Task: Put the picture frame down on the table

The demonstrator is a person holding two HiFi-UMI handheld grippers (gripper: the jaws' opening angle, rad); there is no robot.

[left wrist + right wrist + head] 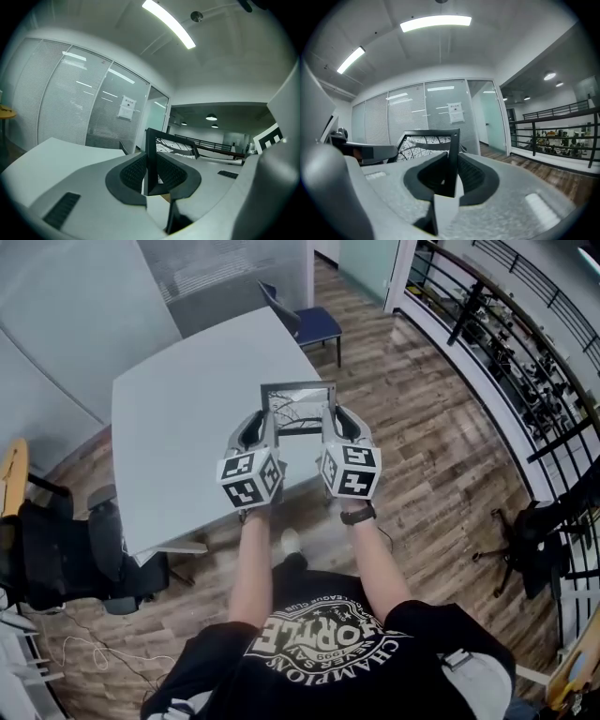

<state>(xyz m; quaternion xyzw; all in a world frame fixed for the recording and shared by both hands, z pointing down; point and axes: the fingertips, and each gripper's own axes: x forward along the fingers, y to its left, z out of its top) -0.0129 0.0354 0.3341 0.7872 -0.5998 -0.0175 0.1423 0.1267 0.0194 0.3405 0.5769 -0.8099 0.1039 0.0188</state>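
Observation:
A dark-framed picture frame (298,405) with a black-and-white branch print is held up in the air over the near right part of the grey table (178,418). My left gripper (269,430) is shut on the frame's left side bar (151,161). My right gripper (329,428) is shut on the right side bar (453,161). In both gripper views the frame's edge stands upright between the dark pads, and the print (423,143) shows beyond. The frame's lower edge is hidden behind the grippers in the head view.
A blue chair (305,322) stands at the table's far right corner. A black office chair (66,554) sits at the near left. A railing (506,343) runs along the right over wooden floor (412,427). Glass partitions (89,112) rise beyond the table.

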